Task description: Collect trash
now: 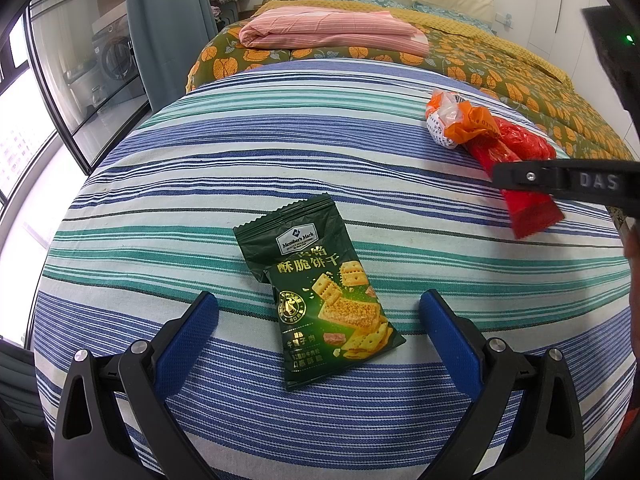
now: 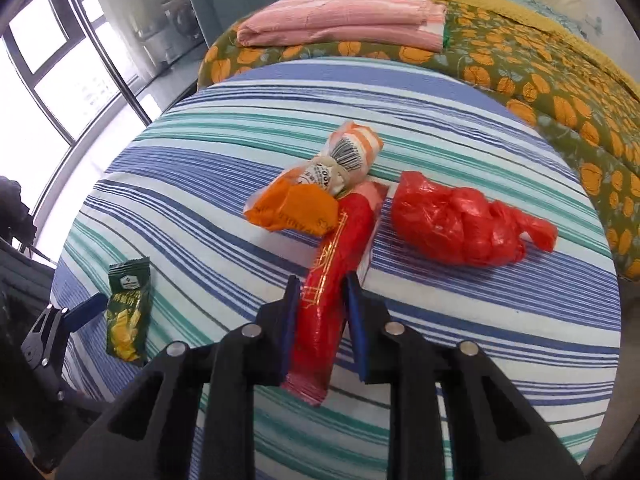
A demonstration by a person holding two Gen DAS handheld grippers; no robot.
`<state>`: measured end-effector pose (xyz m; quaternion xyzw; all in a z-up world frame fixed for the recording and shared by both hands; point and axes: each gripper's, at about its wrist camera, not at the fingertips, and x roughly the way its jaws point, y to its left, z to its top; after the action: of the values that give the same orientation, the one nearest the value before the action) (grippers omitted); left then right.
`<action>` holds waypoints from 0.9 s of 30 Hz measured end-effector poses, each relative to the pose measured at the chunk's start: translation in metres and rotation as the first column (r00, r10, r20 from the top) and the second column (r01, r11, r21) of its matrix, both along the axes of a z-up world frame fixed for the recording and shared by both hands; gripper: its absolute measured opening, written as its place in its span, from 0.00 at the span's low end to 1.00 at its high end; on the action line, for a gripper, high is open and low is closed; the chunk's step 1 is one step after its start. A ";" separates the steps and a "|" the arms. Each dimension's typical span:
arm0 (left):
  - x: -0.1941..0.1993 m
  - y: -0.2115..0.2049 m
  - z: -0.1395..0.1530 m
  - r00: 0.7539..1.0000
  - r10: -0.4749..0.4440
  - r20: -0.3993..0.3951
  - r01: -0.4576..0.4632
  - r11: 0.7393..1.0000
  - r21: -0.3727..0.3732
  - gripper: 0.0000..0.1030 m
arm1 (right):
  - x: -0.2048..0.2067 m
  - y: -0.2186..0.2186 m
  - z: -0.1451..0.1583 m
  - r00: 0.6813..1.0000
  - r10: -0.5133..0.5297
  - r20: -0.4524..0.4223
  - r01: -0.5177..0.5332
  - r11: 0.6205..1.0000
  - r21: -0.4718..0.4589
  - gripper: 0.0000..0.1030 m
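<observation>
Gripping a long red wrapper (image 2: 332, 276), the right gripper (image 2: 323, 300) has its two blue-padded fingers (image 2: 291, 320) closed tight against the wrapper's sides near its lower end; the wrapper lies lengthwise on the striped sheet (image 2: 500, 320), its far end tucked under a crumpled orange packet (image 2: 294, 210); a white wad with a barcode (image 2: 352, 156) sits touching the orange packet on its far side; a knotted red plastic bag (image 2: 460, 226) lies just beside the red wrapper, to its right, apart from the gripper.

Left gripper (image 1: 319, 314) hovers with fingers (image 1: 188, 336) spread wide, nothing between them held; the green cracker bag (image 1: 316, 288) lies flat on the striped sheet in the gap between the two fingers, touching neither, its top end pointing away from the gripper; in the right wrist view the same green bag sits well to the left of the red wrapper, with one left finger beside it.

Beyond the red wrapper, at the far edge of the striped sheet, begins an orange-flowered green bedspread (image 2: 560, 92); a folded pink blanket (image 2: 344, 24) rests on it; window panes (image 2: 60, 60) stand to the left of the bed.
</observation>
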<state>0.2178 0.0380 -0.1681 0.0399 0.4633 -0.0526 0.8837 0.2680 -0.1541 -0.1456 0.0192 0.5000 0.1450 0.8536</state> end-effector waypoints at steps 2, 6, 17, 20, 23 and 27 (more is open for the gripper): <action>0.000 0.000 0.000 1.000 0.000 0.000 0.000 1.000 -0.001 0.96 | -0.016 -0.004 0.005 0.999 0.036 0.013 -0.036 0.999 -0.001 0.17; -0.003 0.002 0.001 0.999 -0.044 -0.016 0.044 0.999 0.002 0.96 | -0.058 -0.022 0.012 0.996 0.089 0.012 -0.089 0.996 -0.012 0.17; -0.018 0.031 0.019 0.990 -0.134 -0.033 0.129 0.983 -0.133 0.96 | -0.117 -0.059 0.002 0.994 0.103 -0.029 -0.104 0.993 -0.052 0.60; -0.009 0.019 0.026 0.989 -0.145 -0.012 0.143 0.983 -0.113 0.96 | -0.108 -0.057 0.006 0.994 0.105 -0.041 -0.107 0.994 -0.032 0.60; 0.004 0.008 0.024 0.991 -0.134 -0.025 0.131 0.989 -0.075 0.96 | -0.098 -0.056 0.007 0.995 0.093 -0.041 -0.094 0.995 -0.040 0.60; 0.015 0.005 0.016 0.991 -0.116 -0.074 0.112 0.992 -0.056 0.72 | -0.087 -0.055 -0.001 0.993 0.091 -0.080 -0.094 0.995 -0.034 0.37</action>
<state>0.2332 0.0431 -0.1518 0.0415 0.4923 -0.1163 0.8616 0.1810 -0.2096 -0.1467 -0.0142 0.5361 0.1740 0.8259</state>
